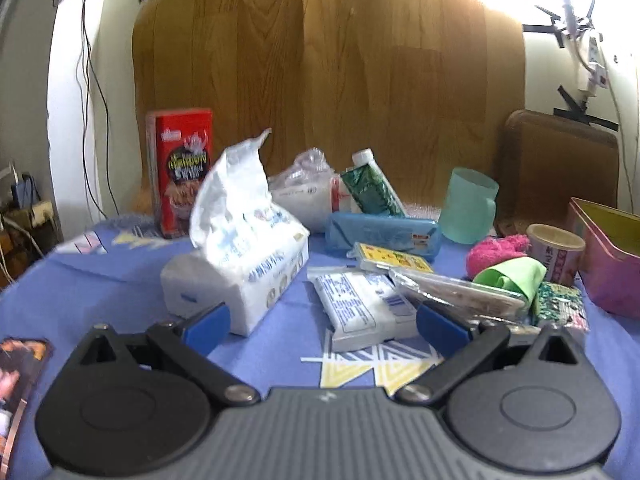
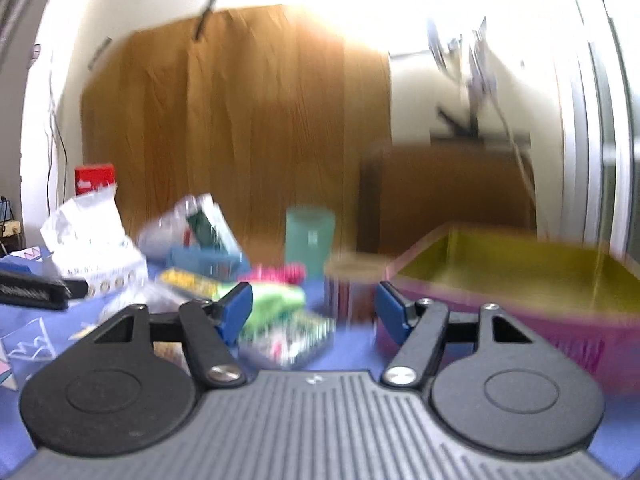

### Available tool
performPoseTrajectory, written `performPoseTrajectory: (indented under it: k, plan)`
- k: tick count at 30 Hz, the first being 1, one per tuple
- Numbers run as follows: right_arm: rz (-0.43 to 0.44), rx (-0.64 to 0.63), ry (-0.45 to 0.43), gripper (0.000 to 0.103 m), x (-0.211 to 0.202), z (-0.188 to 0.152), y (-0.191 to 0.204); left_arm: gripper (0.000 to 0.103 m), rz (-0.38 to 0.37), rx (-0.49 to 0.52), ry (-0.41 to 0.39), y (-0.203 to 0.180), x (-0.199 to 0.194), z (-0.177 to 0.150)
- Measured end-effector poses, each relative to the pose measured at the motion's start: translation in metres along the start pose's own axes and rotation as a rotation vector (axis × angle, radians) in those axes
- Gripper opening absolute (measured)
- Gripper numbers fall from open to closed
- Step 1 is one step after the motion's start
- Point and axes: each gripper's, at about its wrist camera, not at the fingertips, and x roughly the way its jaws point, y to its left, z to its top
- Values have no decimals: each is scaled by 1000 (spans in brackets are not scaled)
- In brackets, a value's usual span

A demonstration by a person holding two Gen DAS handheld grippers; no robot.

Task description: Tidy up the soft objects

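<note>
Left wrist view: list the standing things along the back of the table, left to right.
Red box → green tube → teal cup → small tub → pink bin.

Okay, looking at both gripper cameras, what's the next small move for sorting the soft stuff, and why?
Probably ease the left gripper forward onto the small tissue pack. Its jaws stand open and empty, and that pack lies flat on the blue cloth right ahead of them. The right gripper is also empty, in front of the pink bin, a likely drop spot.
</note>
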Motion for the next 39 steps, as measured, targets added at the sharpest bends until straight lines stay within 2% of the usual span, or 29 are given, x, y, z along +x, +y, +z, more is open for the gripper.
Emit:
performPoseTrajectory:
  k: [3, 7, 11, 15, 20, 24, 30, 35, 39]
  plan:
    - [1, -28, -18, 70, 3, -4, 6, 103, -1, -25, 16, 4, 4, -4]
    - [16, -66, 44, 71, 13, -12, 11, 103, -24, -84, 20, 15, 4, -5]
    - [6, -61, 19, 74, 8, -11, 11, 103, -32, -126, 32, 22, 5, -6]
    - [-4, -29, -9, 82, 5, -10, 7, 103, -30, -117, 26, 20, 4, -6]
    - [-6, -19, -15, 87, 5, -10, 6, 103, -29, -83, 16, 13, 3, -6]
    - [8, -19, -9, 97, 6, -10, 6, 103, -31, -89, 17, 14, 3, -6]
    - [30, -23, 8, 102, 6, -10, 8, 103, -35, -113, 24, 18, 4, -6]
    - [33, -10, 43, 102, 8, -11, 7, 103, -37, -114, 27, 20, 5, -6]
    - [29, -11, 28, 102, 5, -12, 8, 103, -31, -115, 29, 20, 5, -6]
